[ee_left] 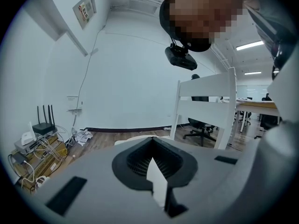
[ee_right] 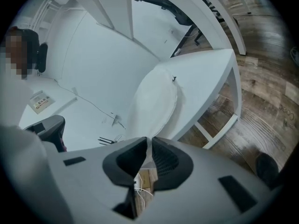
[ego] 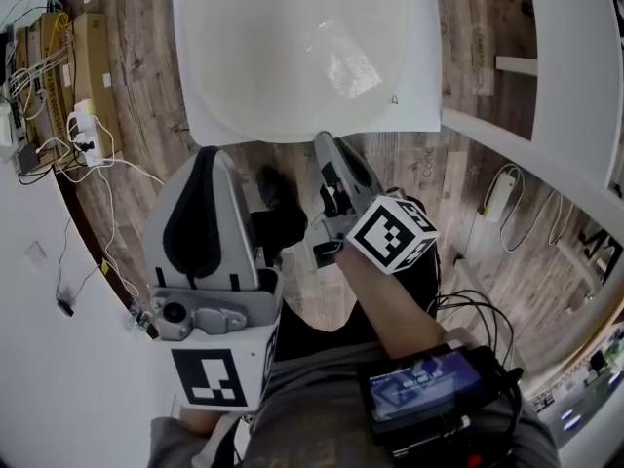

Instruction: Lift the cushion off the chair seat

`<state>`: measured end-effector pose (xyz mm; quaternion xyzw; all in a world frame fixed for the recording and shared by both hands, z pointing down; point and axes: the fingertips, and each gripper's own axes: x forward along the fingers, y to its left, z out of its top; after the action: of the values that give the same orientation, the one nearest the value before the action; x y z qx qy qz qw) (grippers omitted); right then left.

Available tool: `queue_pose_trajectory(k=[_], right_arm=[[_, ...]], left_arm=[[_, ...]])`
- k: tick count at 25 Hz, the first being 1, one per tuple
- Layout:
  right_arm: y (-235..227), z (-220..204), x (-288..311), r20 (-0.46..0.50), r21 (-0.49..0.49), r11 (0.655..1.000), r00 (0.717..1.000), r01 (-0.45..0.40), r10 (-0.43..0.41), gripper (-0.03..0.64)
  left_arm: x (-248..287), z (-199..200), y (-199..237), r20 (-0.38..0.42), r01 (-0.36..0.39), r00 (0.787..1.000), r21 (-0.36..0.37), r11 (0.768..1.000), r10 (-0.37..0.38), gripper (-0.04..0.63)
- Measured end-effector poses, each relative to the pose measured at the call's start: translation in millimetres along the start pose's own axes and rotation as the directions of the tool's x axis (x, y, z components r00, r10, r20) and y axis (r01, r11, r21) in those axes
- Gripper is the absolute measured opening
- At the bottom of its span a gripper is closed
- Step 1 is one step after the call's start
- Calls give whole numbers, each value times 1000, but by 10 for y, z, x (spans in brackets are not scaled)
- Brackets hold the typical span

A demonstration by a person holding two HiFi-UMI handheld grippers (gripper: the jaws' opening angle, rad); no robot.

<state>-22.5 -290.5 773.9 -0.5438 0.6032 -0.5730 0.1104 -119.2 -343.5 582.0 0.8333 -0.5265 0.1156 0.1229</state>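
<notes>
In the head view the pale cushion point(ego: 292, 47) lies on the white chair seat point(ego: 421, 86) at the top of the frame. My right gripper point(ego: 327, 142) reaches up to the cushion's near edge. In the right gripper view its jaws point(ee_right: 149, 141) stand almost together with a thin white strip of the cushion point(ee_right: 154, 101) pinched between the pads; the seat point(ee_right: 205, 78) shows beside it. My left gripper point(ego: 205, 159) hangs lower left, short of the seat, touching nothing. Its jaws point(ee_left: 152, 139) meet at the tips.
Wooden floor surrounds the chair. A cardboard box point(ego: 88, 66), a power strip point(ego: 83, 135) and loose cables lie at the left by the wall. White furniture frames point(ego: 575, 66) stand at the right. A dark shoe point(ego: 275, 195) is below the seat.
</notes>
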Motion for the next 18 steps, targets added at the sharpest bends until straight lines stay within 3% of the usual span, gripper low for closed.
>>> queue_pose_trajectory(k=[8, 10, 12, 14, 15, 18], right_arm=[[-64, -175, -168, -34, -7, 1000, 999, 4, -4, 67], [-64, -184, -122, -37, 24, 1000, 999, -19, 20, 157], [-53, -174, -53, -35, 49, 998, 998, -41, 43, 193], [-32, -144, 3, -38, 45, 997, 998, -55, 56, 180], [-17, -127, 15, -42, 33, 998, 997, -58, 60, 127], [45, -53, -12, -40, -4, 998, 997, -66, 65, 69]], left_arm=[[-29, 11, -55, -22, 3, 1000, -5, 1000, -3, 6], [-26, -5, -73, -25, 7, 1000, -4, 1000, -7, 6], [-14, -24, -81, -26, 12, 1000, 0, 1000, -12, 6], [7, -35, -89, -24, 15, 1000, 3, 1000, -14, 6], [19, -34, -93, -23, 13, 1000, 5, 1000, -13, 6], [42, 18, -112, -20, 4, 1000, 8, 1000, -4, 6]])
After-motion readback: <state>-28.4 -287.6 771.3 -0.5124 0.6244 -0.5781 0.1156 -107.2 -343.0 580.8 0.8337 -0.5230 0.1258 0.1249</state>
